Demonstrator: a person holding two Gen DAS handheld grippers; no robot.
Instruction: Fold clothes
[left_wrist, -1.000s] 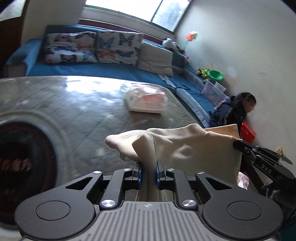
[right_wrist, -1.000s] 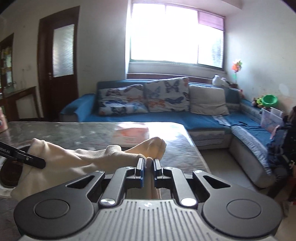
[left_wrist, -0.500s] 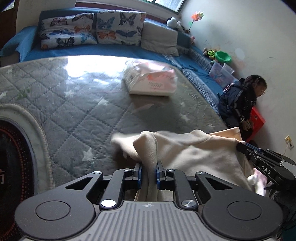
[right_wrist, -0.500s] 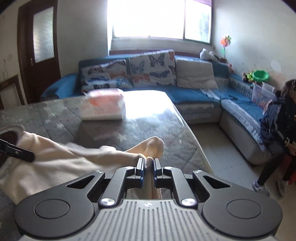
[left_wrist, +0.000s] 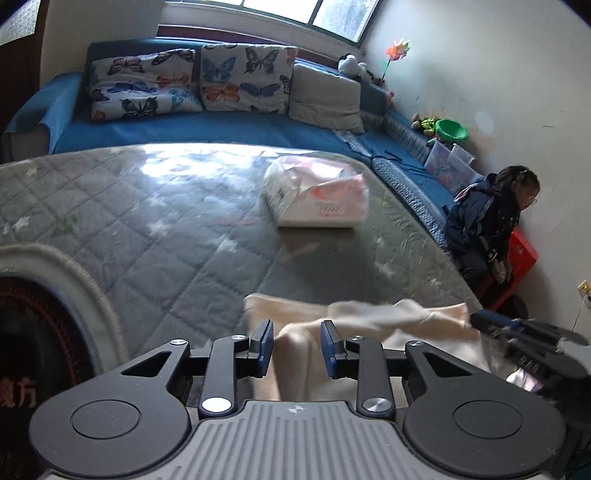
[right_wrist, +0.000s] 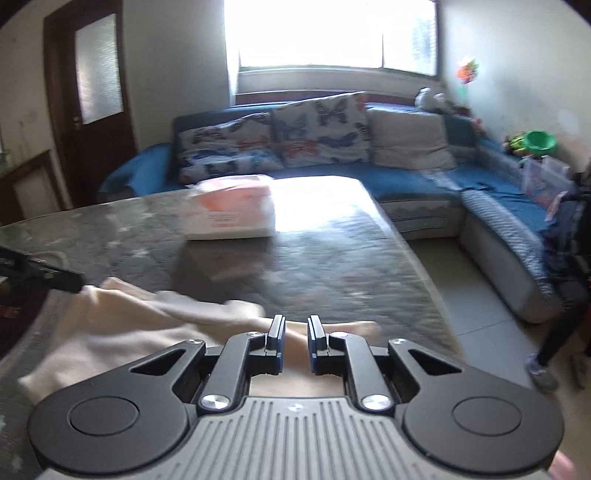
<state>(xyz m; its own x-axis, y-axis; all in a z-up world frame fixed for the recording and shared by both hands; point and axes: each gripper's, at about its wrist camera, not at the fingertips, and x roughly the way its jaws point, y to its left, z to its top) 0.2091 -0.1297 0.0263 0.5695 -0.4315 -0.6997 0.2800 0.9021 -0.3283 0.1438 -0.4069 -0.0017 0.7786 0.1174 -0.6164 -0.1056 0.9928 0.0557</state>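
A cream garment lies flat on the grey quilted table, near its front edge. My left gripper is over the garment's left end; its jaws are opening, and a raised fold stands loose between the blue pads. My right gripper is at the garment's right end, its jaws opening too, a gap between the pads and cloth lying under them. Each gripper shows in the other's view: the right gripper at the right edge, the left gripper at the left edge.
A plastic-wrapped tissue pack sits farther back on the table. A dark round mat with a white rim is at the left. The table's right edge drops to the floor. A blue sofa stands behind; a person crouches by the right wall.
Both grippers came down with the garment, held up a second ago, and it now lies on the table. Both pairs of jaws, earlier shut on folds, have parted.
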